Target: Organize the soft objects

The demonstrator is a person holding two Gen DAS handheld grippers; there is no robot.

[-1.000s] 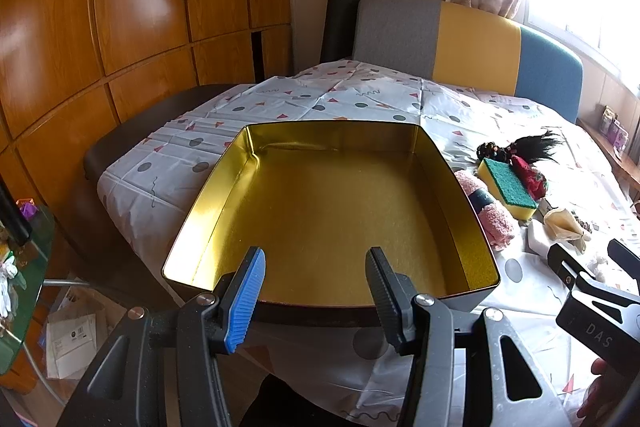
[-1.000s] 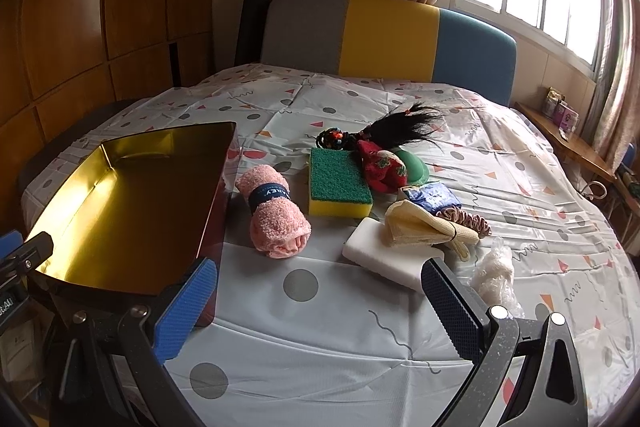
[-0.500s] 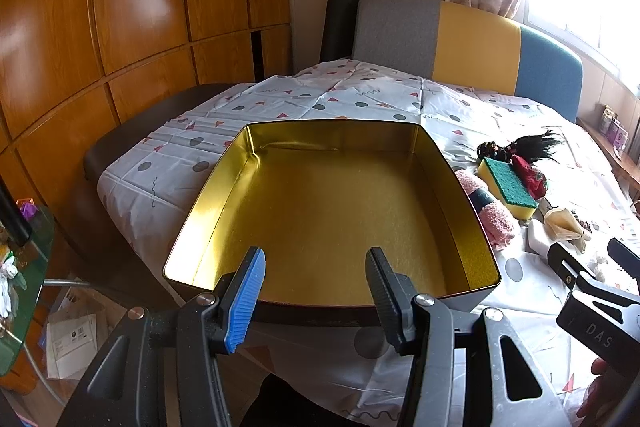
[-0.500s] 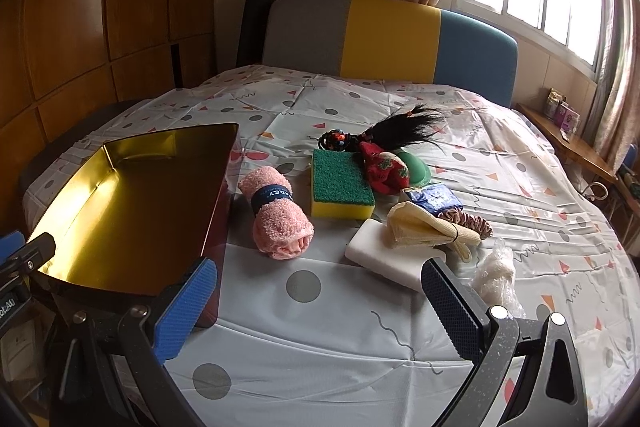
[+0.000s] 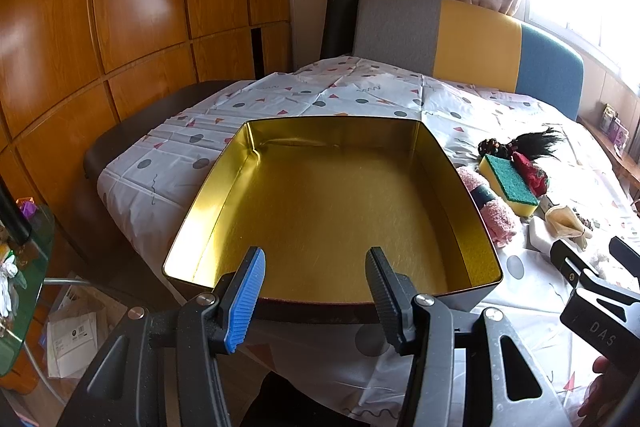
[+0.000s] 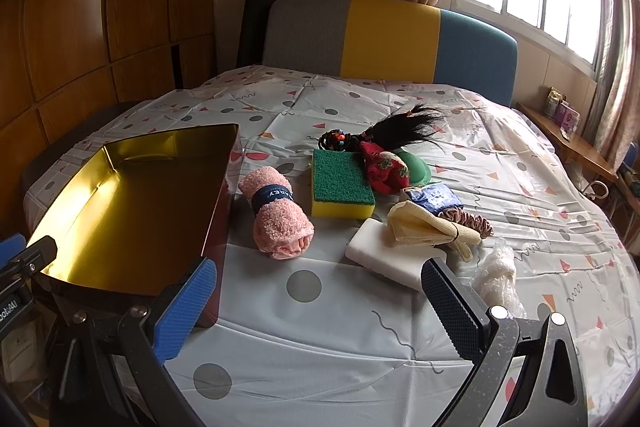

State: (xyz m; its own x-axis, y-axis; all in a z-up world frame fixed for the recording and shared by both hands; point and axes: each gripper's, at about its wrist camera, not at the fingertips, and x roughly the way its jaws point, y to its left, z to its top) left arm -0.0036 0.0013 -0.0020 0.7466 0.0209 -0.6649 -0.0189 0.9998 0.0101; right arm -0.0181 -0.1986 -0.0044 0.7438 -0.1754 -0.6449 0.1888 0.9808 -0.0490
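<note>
An empty gold-lined tin box sits at the table's near left. My left gripper hovers open over its near rim, holding nothing. To the box's right lie a rolled pink towel, a green and yellow sponge, a white foam block, a folded cream cloth, a red fabric piece, a blue pouch, a brown scrunchie and a black hair tuft. My right gripper stands wide open above bare tablecloth, in front of the towel and foam block.
A patterned white tablecloth covers the table. A crumpled clear plastic wrap lies at the right. A grey, yellow and blue bench back stands behind the table, wooden panels on the left. A green dome-shaped item sits behind the red fabric.
</note>
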